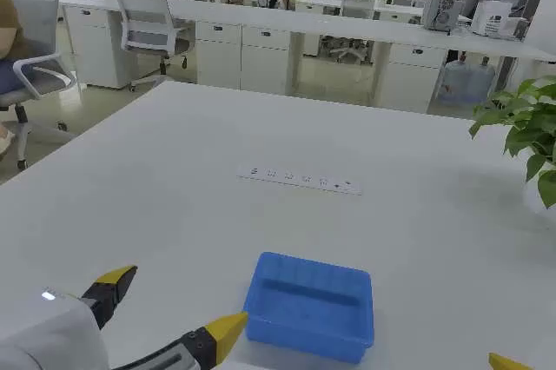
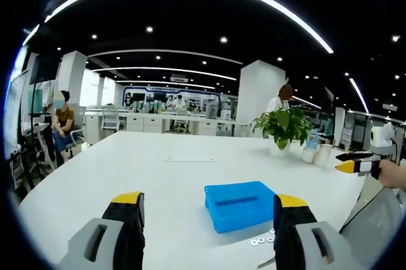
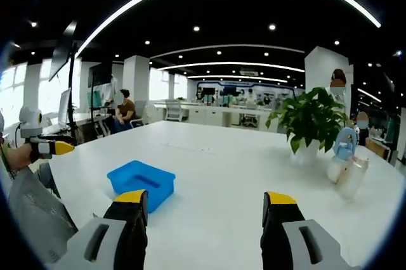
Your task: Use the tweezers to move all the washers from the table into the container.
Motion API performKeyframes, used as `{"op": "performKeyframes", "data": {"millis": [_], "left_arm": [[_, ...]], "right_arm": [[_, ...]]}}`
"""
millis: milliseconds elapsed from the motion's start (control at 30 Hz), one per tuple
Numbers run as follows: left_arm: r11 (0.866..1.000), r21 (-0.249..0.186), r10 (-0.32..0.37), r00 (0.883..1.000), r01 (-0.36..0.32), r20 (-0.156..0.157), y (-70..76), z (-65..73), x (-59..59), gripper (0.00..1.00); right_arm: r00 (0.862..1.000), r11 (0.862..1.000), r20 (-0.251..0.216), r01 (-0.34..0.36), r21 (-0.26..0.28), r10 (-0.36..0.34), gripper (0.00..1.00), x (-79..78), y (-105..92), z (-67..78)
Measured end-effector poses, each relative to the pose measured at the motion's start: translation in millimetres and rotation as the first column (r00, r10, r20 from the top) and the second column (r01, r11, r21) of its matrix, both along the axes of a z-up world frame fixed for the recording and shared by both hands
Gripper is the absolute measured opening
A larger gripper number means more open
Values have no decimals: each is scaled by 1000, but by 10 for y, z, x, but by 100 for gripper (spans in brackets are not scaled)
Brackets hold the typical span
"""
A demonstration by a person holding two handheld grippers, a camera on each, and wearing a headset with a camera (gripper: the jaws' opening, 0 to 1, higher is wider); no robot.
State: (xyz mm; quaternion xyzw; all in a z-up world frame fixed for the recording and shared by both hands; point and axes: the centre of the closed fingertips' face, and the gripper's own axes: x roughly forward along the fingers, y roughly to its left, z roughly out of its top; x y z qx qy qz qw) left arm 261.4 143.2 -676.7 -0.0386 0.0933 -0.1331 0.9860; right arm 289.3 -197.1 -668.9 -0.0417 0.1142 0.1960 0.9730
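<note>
The blue container (image 1: 308, 305) sits on the white table (image 1: 174, 188), near its front edge. My left gripper (image 1: 172, 305) hovers just left of it, open and holding nothing. In the left gripper view, the left gripper (image 2: 209, 219) frames the container (image 2: 240, 205), and a few small washers (image 2: 260, 240) lie on the table by the container's near right corner. A thin metal end (image 2: 266, 262), perhaps the tweezers, lies close to them. My right gripper (image 3: 205, 199) is open over bare table, with the container (image 3: 141, 181) to its left. One of its yellow fingertips (image 1: 506, 361) shows at the lower right.
A white power strip (image 1: 300, 179) lies mid-table beyond the container. A potted plant (image 1: 526, 131) stands at the right edge, with a bottle and cup (image 3: 346, 159) beside it. Office chairs (image 1: 152, 31) and desks stand beyond the table. A seated person (image 2: 62, 124) is at the far left.
</note>
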Motion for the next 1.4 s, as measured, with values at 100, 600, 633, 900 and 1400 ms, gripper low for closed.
{"op": "performKeyframes", "data": {"millis": [100,600,633,900,1400], "left_arm": [[1000,-1,-2,1000,2,-6,-2,-10,-2,84],[1000,11,-9,1000,9,-12,-27,-21,-5,84],[1000,15,-9,1000,9,-15,-28,-26,-5,84],[1000,20,-17,1000,17,-17,-40,-29,-1,83],[1000,13,-24,999,24,-31,-51,-50,-2,83]], "right_arm": [[1000,1000,0,0,0,0,71,-2,1,-1],[1000,1000,-4,-9,-9,9,70,-6,12,-8],[1000,1000,-3,-10,-8,9,70,-6,11,-8],[1000,1000,-5,-11,-9,11,70,2,8,-13],[1000,1000,-5,14,-10,-14,70,6,-47,-16]]}}
